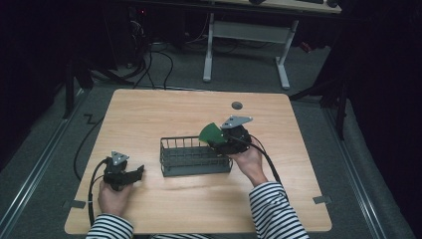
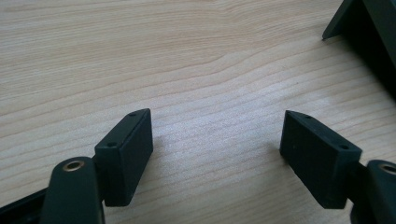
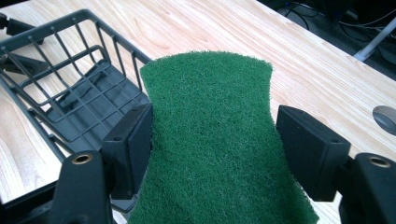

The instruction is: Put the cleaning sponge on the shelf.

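Note:
A green scouring pad (image 1: 211, 133) sticks out of my right gripper (image 1: 217, 141), which is shut on it above the right end of the dark wire basket (image 1: 196, 168). In the right gripper view the pad (image 3: 210, 140) fills the gap between the two black jaws of that gripper (image 3: 212, 122), with the basket (image 3: 70, 93) below and to the left. My left gripper (image 1: 138, 173) rests low on the table left of the basket. Its jaws stand wide open in the left gripper view (image 2: 217, 135), with bare wood between them.
The wooden table (image 1: 164, 114) has a round grey cable hole (image 1: 237, 105) near its far edge. A corner of the basket (image 2: 364, 28) shows at the top right of the left gripper view. Beyond the table stand desk legs (image 1: 282, 69) and floor cables.

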Demonstrator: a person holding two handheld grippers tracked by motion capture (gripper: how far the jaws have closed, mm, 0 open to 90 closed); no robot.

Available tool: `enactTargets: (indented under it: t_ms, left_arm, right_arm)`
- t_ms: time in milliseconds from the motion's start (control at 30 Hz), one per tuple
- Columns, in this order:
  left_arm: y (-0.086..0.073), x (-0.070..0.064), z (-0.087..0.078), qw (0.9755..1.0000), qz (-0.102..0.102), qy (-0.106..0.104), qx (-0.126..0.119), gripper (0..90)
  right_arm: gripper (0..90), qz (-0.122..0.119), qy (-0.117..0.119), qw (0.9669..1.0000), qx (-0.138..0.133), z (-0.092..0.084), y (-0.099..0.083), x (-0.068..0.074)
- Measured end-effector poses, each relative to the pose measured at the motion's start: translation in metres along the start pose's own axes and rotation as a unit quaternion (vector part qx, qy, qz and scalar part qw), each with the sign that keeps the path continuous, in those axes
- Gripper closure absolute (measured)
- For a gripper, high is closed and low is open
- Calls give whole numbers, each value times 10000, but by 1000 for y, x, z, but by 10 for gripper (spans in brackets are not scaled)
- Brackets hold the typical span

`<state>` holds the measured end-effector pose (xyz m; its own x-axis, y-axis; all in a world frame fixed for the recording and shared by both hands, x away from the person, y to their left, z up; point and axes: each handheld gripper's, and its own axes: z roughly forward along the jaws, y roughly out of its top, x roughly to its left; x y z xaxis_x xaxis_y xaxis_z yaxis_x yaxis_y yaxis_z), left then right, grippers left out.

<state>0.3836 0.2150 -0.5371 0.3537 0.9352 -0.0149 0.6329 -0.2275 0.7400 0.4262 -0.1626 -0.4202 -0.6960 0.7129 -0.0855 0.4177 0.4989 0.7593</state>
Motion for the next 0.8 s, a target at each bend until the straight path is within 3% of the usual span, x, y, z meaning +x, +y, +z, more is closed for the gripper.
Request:
enactTargets:
  t_ms: [233, 400, 800]
  left_arm:
    - [0, 0, 0, 10000, 0, 2, 3, 261]
    - [0, 0, 0, 10000, 9, -1, 8, 261]
    - [0, 0, 0, 10000, 12, -6, 9, 260]
  right_arm:
    - [299, -152, 7, 9999, 32, 2, 1, 7]
    - [298, -90, 26, 9999, 49, 7, 1, 7]
    - [293, -258, -46, 9995, 149, 9, 0, 11]
